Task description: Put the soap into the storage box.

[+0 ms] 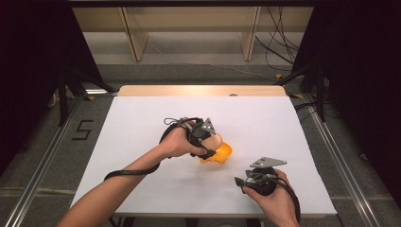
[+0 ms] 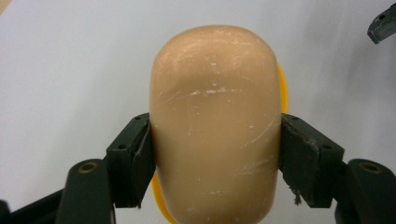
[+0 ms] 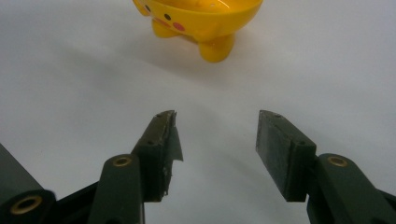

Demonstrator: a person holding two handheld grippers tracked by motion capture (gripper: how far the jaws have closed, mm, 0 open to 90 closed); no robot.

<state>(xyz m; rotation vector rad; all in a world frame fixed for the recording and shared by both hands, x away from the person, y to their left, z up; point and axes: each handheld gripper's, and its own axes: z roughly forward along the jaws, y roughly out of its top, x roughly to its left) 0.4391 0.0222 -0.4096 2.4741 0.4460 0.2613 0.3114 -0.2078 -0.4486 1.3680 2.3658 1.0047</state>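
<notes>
A smooth tan, rounded block (image 2: 215, 126) sits clamped between the pads of my left gripper (image 2: 215, 158), held just over a yellow animal-faced bowl (image 1: 220, 153) whose rim shows behind it (image 2: 282, 88). In the high view the left gripper (image 1: 208, 137) is at the table's middle, with the tan block (image 1: 215, 141) over the bowl. My right gripper (image 1: 241, 183) rests near the front right, its jaws open and empty (image 3: 215, 135), pointing toward the bowl (image 3: 201, 21), which stands on small feet with a painted face.
A white sheet covers the table (image 1: 142, 123), with a wooden strip (image 1: 198, 91) along its far edge. Cables trail from both grippers. Metal rails and dark curtains flank the table; shelving legs stand beyond it.
</notes>
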